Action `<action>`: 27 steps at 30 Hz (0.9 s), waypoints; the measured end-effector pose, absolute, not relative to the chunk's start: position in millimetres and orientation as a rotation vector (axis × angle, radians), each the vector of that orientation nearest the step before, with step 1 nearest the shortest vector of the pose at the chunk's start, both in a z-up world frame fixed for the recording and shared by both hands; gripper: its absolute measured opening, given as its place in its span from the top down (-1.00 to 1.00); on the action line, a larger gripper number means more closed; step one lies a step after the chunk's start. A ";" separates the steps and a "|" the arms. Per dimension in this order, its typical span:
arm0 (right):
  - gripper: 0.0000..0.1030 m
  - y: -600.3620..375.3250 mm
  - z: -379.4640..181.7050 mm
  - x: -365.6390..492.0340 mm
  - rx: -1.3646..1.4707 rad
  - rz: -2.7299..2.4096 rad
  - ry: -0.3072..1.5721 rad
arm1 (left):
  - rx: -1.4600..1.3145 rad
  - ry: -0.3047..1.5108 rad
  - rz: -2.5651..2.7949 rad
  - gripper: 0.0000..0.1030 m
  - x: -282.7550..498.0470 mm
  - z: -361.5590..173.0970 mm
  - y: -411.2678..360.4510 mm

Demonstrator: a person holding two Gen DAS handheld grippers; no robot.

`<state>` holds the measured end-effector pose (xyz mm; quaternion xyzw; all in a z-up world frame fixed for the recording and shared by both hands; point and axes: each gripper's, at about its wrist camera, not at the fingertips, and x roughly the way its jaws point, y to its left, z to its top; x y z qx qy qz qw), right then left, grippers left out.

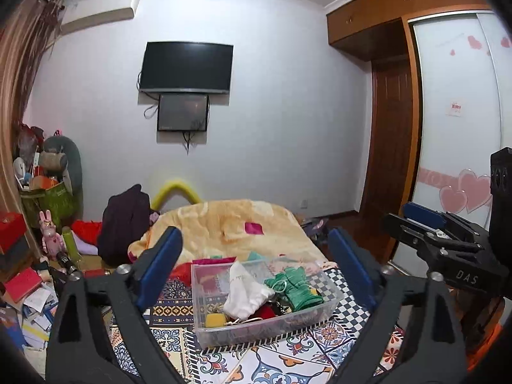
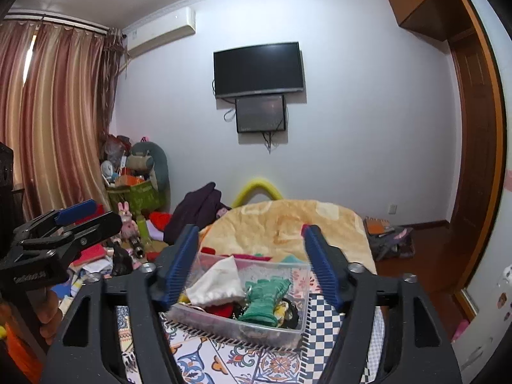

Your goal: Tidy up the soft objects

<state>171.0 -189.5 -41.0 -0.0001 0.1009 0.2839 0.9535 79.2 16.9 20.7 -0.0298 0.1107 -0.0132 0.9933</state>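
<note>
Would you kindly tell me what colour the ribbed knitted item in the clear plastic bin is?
Green; the ribbed knitted item shows best in the right wrist view.

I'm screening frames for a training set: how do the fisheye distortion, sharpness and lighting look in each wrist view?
Left wrist view: strong barrel distortion bends the wardrobe; dark vignette at the corners; the clear bin is reasonably sharp under even indoor light; the left gripper is open. Right wrist view: the curtain and door frame bow; the bin is readable; the right gripper is open; no harsh glare.
</note>
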 end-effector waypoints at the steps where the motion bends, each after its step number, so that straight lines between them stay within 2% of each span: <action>1: -0.46 -188.7 -40.4 168.8 -0.001 0.576 0.196 | -0.060 0.219 -0.028 -0.90 77.1 21.4 16.8; 5: -0.66 -184.5 -41.9 164.8 -0.003 0.581 0.180 | -0.066 0.214 -0.034 -0.97 71.9 23.2 16.4; 10: -0.74 -187.3 -44.9 158.9 0.000 0.579 0.176 | -0.067 0.208 -0.031 -0.99 65.3 22.0 14.5; 14: -0.97 -192.7 -48.8 155.9 0.012 0.571 0.169 | -0.073 0.211 -0.031 -0.99 64.5 20.3 15.8; 27: -0.99 -193.5 -51.6 153.8 0.014 0.564 0.161 | -0.076 0.219 -0.032 -0.99 67.3 15.2 16.3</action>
